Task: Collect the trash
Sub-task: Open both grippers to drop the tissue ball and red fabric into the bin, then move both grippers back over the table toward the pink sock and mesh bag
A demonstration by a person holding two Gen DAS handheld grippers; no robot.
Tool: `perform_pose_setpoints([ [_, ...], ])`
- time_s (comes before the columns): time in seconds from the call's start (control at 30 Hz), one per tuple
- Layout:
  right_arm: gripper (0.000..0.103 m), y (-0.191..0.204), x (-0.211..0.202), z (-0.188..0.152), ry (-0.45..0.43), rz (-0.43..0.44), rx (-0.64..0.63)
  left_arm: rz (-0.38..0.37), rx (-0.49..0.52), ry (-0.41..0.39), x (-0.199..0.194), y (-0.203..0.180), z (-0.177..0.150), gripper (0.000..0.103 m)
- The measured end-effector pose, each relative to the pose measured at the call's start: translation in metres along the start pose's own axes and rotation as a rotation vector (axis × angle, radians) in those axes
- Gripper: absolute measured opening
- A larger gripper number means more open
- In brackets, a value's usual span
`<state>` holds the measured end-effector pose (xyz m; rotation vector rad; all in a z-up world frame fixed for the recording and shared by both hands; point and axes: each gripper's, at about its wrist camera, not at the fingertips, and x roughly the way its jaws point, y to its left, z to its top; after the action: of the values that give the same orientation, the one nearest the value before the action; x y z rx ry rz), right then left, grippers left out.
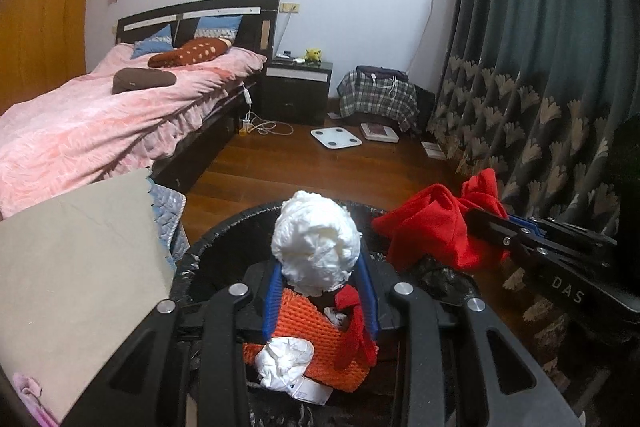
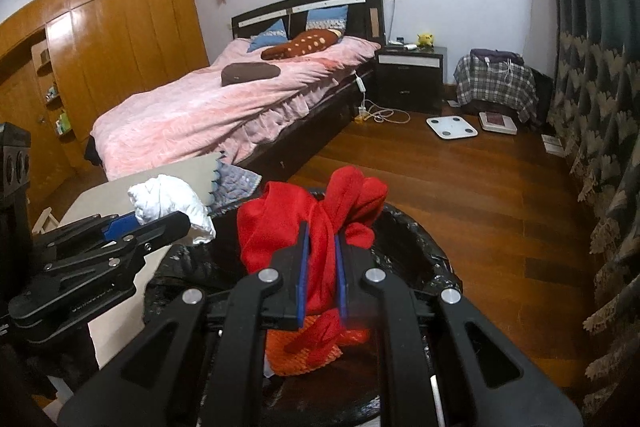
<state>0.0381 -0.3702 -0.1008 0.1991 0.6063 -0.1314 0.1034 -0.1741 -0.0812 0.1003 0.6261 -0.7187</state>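
My left gripper [image 1: 320, 267] is clamped on a crumpled white wad [image 1: 316, 247] at the centre of its own view, and the wad sits directly over the mouth of the black-lined bin [image 1: 224, 231], so I judge the coming move is simply a release straight down. My right gripper [image 2: 322, 267] is pinched tight on a red cloth [image 2: 312, 215], the cloth bunching up above the blue pads in the middle of the right view, also over the bin mouth. Both loads look about equally placed over the opening; the red cloth lies to the right of the wad in the left view, close beside it but apart. Below, at the lower centre of the left view, orange mesh [image 1: 304, 331] and more white paper [image 1: 284, 355] already lie in the bin. A beige board [image 1: 80, 267] stands at the bin's left, near but not blocking. The bed [image 2: 208, 107] is well apart, upper left.
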Motion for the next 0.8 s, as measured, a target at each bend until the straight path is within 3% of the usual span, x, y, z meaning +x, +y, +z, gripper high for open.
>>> perform_pose_setpoints([
  [0.1, 0.018, -0.002, 0.009, -0.002, 0.013, -0.013, 0.002, -0.007, -0.001, 0.011, 0.010, 0.000, 0.000, 0.042],
  [0.13, 0.024, -0.003, 0.011, -0.003, 0.018, -0.014, 0.004, -0.017, -0.007, 0.014, 0.011, 0.003, 0.000, 0.044],
  [0.2, 0.041, -0.007, 0.014, -0.004, 0.025, -0.027, 0.014, -0.030, -0.021, 0.023, 0.015, 0.006, -0.001, 0.064],
  [0.4, 0.073, -0.014, 0.011, -0.007, 0.002, -0.049, 0.038, -0.002, -0.063, 0.015, 0.010, 0.021, -0.001, 0.076],
  [0.47, 0.092, -0.015, 0.007, -0.006, -0.014, -0.055, 0.050, 0.019, -0.070, 0.006, 0.004, 0.026, 0.000, 0.081],
  [0.6, 0.094, -0.011, -0.004, -0.004, -0.036, -0.040, 0.056, 0.071, -0.066, -0.025, -0.016, 0.039, 0.001, 0.090],
  [0.8, 0.096, 0.012, -0.017, 0.001, -0.056, 0.001, 0.034, 0.141, -0.080, -0.068, -0.053, 0.061, -0.002, 0.095],
])
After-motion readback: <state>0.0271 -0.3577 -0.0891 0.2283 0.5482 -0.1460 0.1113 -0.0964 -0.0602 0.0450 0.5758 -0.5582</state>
